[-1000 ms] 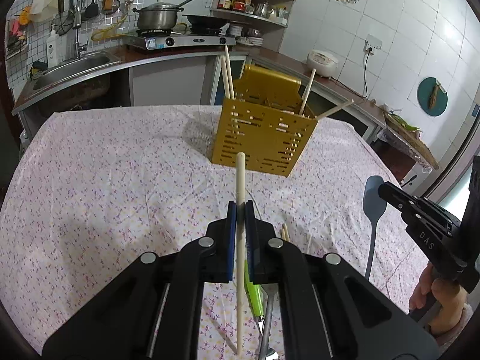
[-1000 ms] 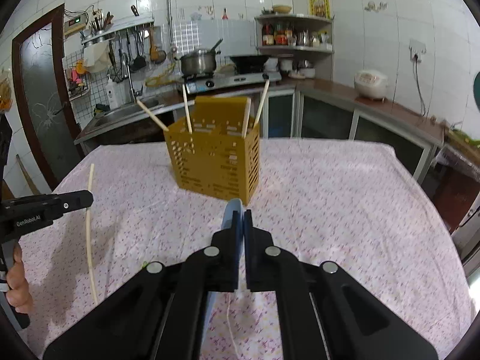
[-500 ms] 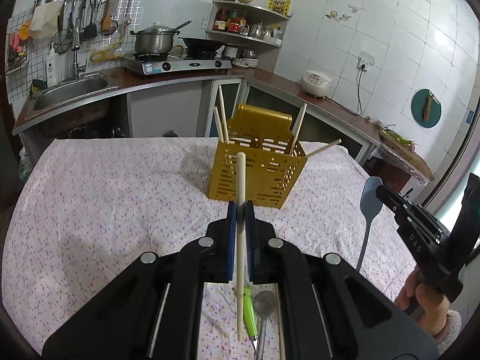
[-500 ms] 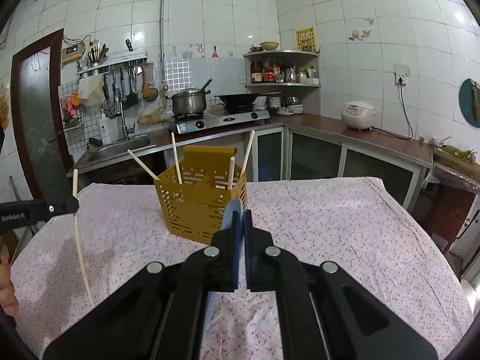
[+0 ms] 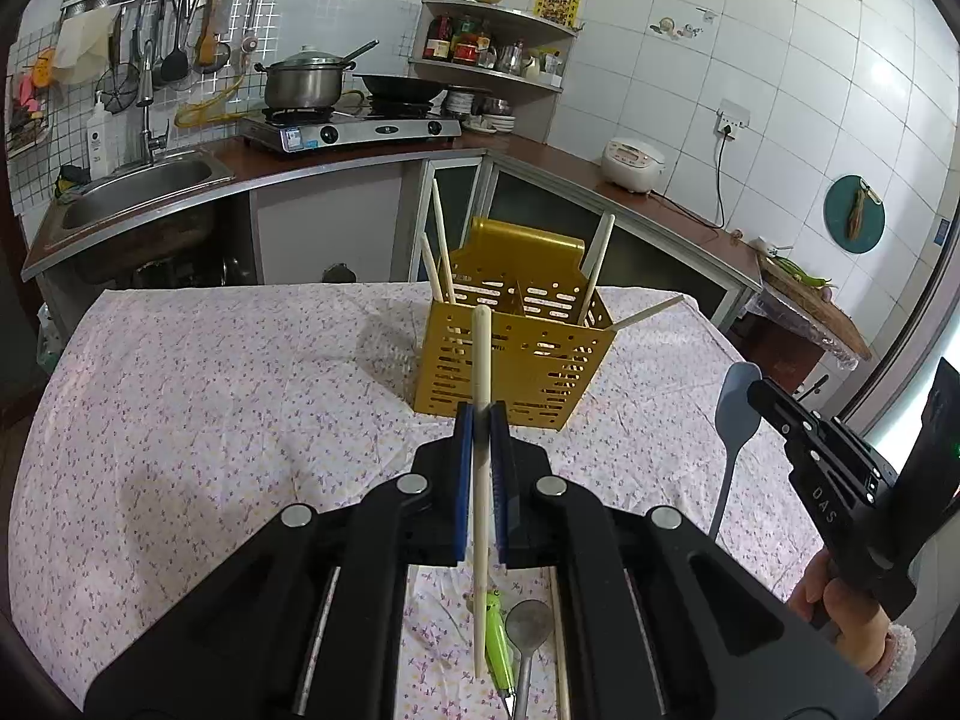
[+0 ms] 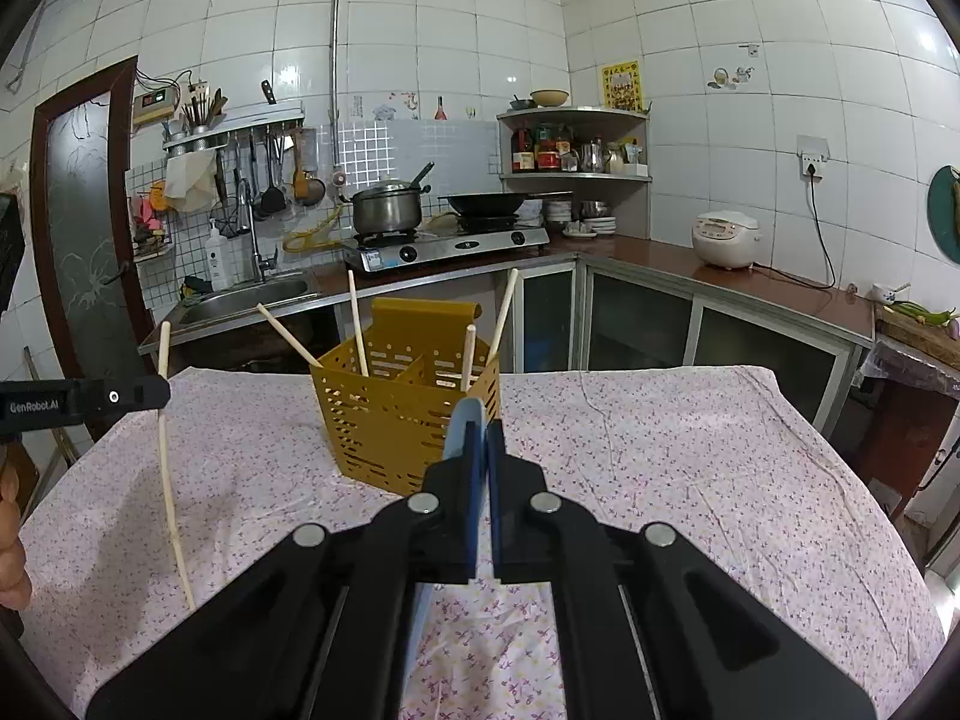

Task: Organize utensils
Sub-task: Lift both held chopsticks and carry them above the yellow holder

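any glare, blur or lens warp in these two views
Left wrist view: strong fisheye bend along the counter edge, black vignette corners, the chopstick sharp in the left gripper. Right wrist view: wall tiles bow outward, a small glare spot on the tiles, the holder crisp.

White-tiled kitchen walls [image 6: 690, 30], corner shelf [image 6: 576, 175], brown countertop [image 6: 750, 276], steel sink [image 5: 138, 186], dark door [image 6: 90, 228], floral tablecloth [image 5: 210, 396]

both wrist views above table, sharing yellow caddy [image 5: 516, 354]

steel pot [image 6: 386, 211] and black wok [image 6: 483, 202] on the stove, white rice cooker [image 6: 725, 239] along the counter
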The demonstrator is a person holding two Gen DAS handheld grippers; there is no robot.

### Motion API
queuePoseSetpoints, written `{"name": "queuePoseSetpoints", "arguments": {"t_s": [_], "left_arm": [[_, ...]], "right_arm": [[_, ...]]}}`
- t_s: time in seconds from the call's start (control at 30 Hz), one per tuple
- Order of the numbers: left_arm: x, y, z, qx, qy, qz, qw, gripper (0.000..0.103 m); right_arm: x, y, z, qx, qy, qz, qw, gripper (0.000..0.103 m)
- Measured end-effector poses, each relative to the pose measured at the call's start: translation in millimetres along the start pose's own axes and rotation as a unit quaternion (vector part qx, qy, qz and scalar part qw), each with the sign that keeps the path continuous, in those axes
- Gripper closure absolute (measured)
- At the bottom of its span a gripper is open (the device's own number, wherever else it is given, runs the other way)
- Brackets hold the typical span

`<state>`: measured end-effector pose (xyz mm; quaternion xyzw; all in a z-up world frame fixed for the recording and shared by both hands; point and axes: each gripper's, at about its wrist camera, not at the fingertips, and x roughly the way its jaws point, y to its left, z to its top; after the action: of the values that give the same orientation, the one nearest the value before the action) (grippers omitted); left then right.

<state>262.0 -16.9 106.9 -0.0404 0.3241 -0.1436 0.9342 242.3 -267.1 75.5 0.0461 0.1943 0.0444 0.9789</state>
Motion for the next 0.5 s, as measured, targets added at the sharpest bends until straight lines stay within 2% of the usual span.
{"name": "queuePoseSetpoints", "arguments": {"t_s": [0.27, 0.5], "left_arm": [[7, -5, 16, 0.009, -0.002, 0.000, 1.0000, 0.098], [12, -11, 46, 0.021, -0.028, 0.001, 0.9994, 0.098]], "right_arm": [[7, -2, 5, 0.007, -0.013, -0.006, 1.000, 0.100], [20, -2, 36, 0.007, -0.053, -0.022, 0.998, 0.100]]}}
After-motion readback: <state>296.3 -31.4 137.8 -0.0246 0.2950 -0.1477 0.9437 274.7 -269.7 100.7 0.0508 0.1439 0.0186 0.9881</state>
